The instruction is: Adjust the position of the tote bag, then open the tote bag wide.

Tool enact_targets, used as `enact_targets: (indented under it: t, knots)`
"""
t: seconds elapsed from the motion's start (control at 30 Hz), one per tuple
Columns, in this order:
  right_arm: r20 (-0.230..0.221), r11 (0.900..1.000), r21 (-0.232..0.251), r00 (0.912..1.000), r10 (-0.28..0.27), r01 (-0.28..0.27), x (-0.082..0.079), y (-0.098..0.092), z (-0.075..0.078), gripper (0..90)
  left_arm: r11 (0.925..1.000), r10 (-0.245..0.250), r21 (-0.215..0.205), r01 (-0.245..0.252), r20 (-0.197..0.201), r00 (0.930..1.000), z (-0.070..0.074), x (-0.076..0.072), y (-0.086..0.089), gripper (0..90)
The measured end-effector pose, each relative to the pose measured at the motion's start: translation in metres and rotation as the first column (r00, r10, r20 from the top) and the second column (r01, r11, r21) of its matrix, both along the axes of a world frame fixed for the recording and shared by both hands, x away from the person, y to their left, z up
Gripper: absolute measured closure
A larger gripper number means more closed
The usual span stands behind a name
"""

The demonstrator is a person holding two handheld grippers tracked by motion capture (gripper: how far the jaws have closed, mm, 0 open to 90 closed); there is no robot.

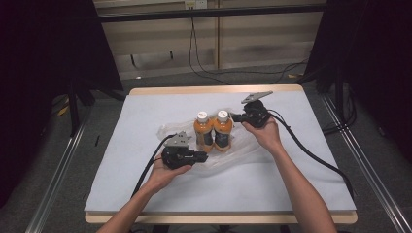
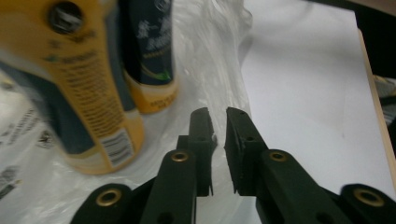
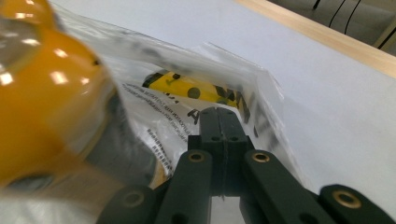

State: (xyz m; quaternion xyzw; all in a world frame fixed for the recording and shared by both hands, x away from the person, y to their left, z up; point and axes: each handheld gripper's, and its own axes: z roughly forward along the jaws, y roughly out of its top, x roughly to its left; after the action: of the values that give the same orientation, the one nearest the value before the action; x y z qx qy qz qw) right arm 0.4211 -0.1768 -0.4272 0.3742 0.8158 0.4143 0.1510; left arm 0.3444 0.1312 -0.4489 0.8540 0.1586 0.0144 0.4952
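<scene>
Left gripper (image 1: 198, 157): held in the person's left hand (image 1: 165, 171), low over the surface; a black cable trails back from it toward the person.
Left jaws: standing a narrow gap apart in the left gripper view (image 2: 218, 122), with nothing between them; clear plastic lies beneath and ahead of the tips.
Plastic bag (image 1: 167, 130): clear, crumpled, printed with dark text, spread on the surface under and around both bottles; it reaches to both sets of jaws.
Left bottle (image 1: 203, 130): orange drink, white cap, dark label, upright on the bag, just beyond and to the side of the left jaws; blurred in the left gripper view (image 2: 79, 88).
Right bottle (image 1: 223, 129): same kind, upright, touching or nearly touching the left bottle, and just beside the right jaws.
Right gripper (image 1: 234, 117): held in the person's right hand (image 1: 265, 132), with a grey three-cornered plate on top and a cable running off across the surface.
Right jaws: pressed together in the right gripper view (image 3: 222, 126); they appear to pinch a fold of the plastic bag, though the contact is hard to confirm against the film.
Surface (image 1: 311, 145): white sheet over a light wooden top.
</scene>
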Motion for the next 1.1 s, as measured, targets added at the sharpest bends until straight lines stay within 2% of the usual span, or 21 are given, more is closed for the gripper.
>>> enact_targets:
  t: [0.1,0.2,0.23,0.27,0.3,0.33,0.37,0.4,0.43,0.5,0.57,0.6,0.63,0.73,0.77,0.83,0.9,0.93,0.97,1.03,1.1]
  knots:
    - [0.014,1.0,0.008,0.9999,0.0,0.0,-0.01,-0.007,0.003,90.0,0.9991,0.041,-0.004,-0.041,0.022,0.9989,0.005,-0.002,0.005,67.6]
    - [0.033,1.0,0.013,0.9995,0.001,-0.002,-0.022,-0.013,0.006,90.0,0.998,0.063,-0.014,-0.062,0.026,0.9977,0.006,-0.002,0.009,58.3]
    - [0.04,1.0,0.014,0.9992,-0.006,0.006,-0.025,-0.015,0.007,90.0,0.998,0.062,-0.003,-0.062,0.033,0.9975,0.006,-0.002,0.011,55.5]
    - [0.045,1.0,0.02,0.9989,-0.011,0.01,-0.029,-0.017,0.008,87.4,0.9978,0.067,-0.001,-0.067,0.031,0.9973,0.006,-0.002,0.012,52.8]
    - [0.056,1.0,0.021,0.9981,-0.024,0.023,-0.033,-0.02,0.009,76.2,0.9969,0.078,0.007,-0.078,0.034,0.9964,0.006,-0.001,0.013,49.8]
    - [0.064,0.999,0.024,0.9972,-0.038,0.037,-0.037,-0.022,0.011,69.2,0.996,0.088,0.009,-0.088,0.039,0.9954,0.006,-0.001,0.015,46.7]
    - [0.073,0.999,0.032,0.9964,-0.044,0.041,-0.041,-0.025,0.012,68.9,0.9949,0.096,0.028,-0.097,0.051,0.9941,0.007,-0.001,0.016,45.3]
    - [0.084,0.998,0.039,0.9956,-0.041,0.038,-0.046,-0.028,0.013,68.2,0.9941,0.106,0.02,-0.107,0.049,0.9932,0.007,-0.003,0.018,43.8]
    - [0.097,0.998,0.046,0.9943,-0.045,0.04,-0.051,-0.03,0.014,63.7,0.9923,0.123,0.009,-0.124,0.048,0.9913,0.008,-0.005,0.02,40.5]
    - [0.138,0.997,0.058,0.9886,-0.06,0.052,-0.062,-0.036,0.016,55.5,0.9876,0.154,0.018,-0.156,0.067,0.9858,0.011,-0.009,0.026,31.8]
    - [0.167,0.996,0.068,0.9838,-0.064,0.053,-0.073,-0.041,0.019,49.0,0.9846,0.174,0.0,-0.175,0.08,0.9814,0.015,-0.013,0.032,27.5]
    - [0.176,0.994,0.09,0.9819,-0.07,0.054,-0.078,-0.045,0.021,45.0,0.9831,0.181,0.007,-0.183,0.096,0.9787,0.017,-0.014,0.036,25.8]
    - [0.176,0.993,0.107,0.9814,-0.076,0.057,-0.083,-0.049,0.023,41.4,0.9802,0.197,0.001,-0.198,0.105,0.9748,0.019,-0.016,0.039,23.3]
    - [0.185,0.989,0.137,0.9791,-0.084,0.059,-0.096,-0.059,0.027,29.7,0.9742,0.226,-0.024,-0.224,0.094,0.9697,0.021,-0.02,0.048,18.3]
    - [0.188,0.987,0.152,0.9787,-0.083,0.054,-0.1,-0.062,0.028,25.6,0.9744,0.225,-0.019,-0.224,0.102,0.969,0.021,-0.02,0.052,17.0]
    - [0.191,0.986,0.158,0.9775,-0.09,0.06,-0.109,-0.066,0.029,18.9,0.9686,0.249,-0.019,-0.248,0.099,0.9635,0.021,-0.02,0.058,14.7]
    - [0.198,0.984,0.164,0.9755,-0.097,0.064,-0.117,-0.071,0.029,15.4,0.961,0.276,-0.014,-0.276,0.097,0.9562,0.02,-0.021,0.065,11.6]
    - [0.189,0.982,0.172,0.9761,-0.107,0.074,-0.122,-0.073,0.029,13.5,0.9582,0.286,-0.023,-0.285,0.084,0.9545,0.018,-0.021,0.068,10.5]
    - [0.192,0.982,0.173,0.9752,-0.11,0.076,-0.127,-0.075,0.028,12.7,0.9576,0.288,-0.01,-0.288,0.084,0.954,0.018,-0.021,0.072,9.2]
    - [0.192,0.984,0.156,0.9751,-0.111,0.082,-0.137,-0.078,0.027,11.2,0.9496,0.312,0.005,-0.314,0.073,0.9472,0.016,-0.025,0.078,7.4]
    - [0.192,0.984,0.148,0.9735,-0.125,0.097,-0.148,-0.082,0.026,10.4,0.9452,0.325,0.008,-0.326,0.073,0.9429,0.013,-0.03,0.084,6.0]
